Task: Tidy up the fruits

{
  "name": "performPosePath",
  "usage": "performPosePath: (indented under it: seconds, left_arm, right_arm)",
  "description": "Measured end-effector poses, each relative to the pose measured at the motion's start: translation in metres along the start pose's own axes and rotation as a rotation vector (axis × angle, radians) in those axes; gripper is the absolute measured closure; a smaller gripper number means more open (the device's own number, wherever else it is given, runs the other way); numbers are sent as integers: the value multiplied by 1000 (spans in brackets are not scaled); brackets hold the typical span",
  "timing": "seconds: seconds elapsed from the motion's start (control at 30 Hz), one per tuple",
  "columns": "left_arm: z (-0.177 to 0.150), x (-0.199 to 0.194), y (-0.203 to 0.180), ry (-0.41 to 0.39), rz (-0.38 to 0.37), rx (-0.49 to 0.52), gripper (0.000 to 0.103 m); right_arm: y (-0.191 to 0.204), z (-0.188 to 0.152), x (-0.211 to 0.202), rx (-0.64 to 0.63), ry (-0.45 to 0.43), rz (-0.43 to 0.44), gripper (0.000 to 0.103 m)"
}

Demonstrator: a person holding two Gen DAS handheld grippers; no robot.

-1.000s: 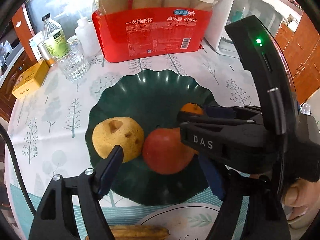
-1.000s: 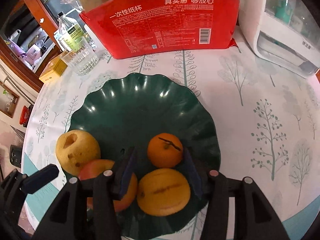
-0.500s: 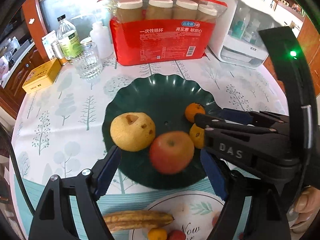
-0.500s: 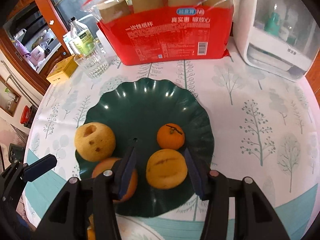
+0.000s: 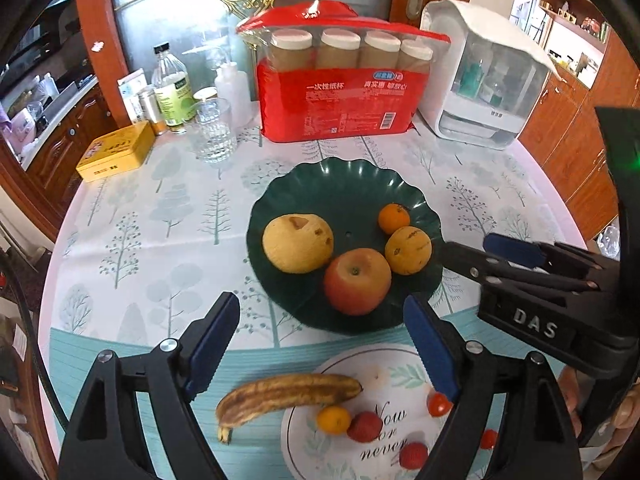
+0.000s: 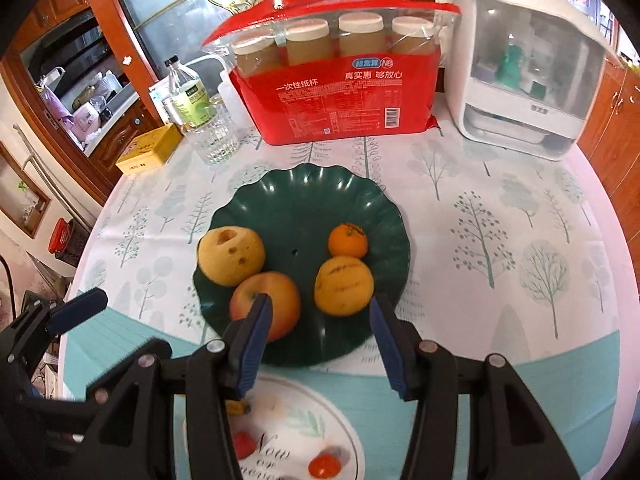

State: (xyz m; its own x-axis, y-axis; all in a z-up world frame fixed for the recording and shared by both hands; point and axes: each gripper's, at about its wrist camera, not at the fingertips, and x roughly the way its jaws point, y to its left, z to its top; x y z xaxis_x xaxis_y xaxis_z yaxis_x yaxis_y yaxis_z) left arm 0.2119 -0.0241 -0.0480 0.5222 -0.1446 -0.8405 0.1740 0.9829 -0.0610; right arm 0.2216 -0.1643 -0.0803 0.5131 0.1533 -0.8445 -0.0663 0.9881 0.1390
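Your left gripper (image 5: 320,344) and right gripper (image 6: 318,338) both hang spread and empty. The banana (image 5: 286,396) lies crosswise just short of the green plate (image 5: 344,178), nearest your left fingers.

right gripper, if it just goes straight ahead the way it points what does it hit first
Probably the yellow-orange citrus at the near edge of the green plate: it sits just ahead of the open right gripper, nearly centered between its fingers. Height above the plate is unclear.
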Motion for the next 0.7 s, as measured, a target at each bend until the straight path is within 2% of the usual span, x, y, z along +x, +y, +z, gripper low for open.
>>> performPosePath:
  seconds: [0.4, 0.7]
  left_arm:
    - [-48, -41, -17, -35, 8, 0, 18]
    - [-104, -51, -45, -9, 39, 29, 17]
  right_arm:
    - [-2, -64, -56, -67, -36, -2, 52]
    - [-17, -125, -73, -97, 14, 42, 52]
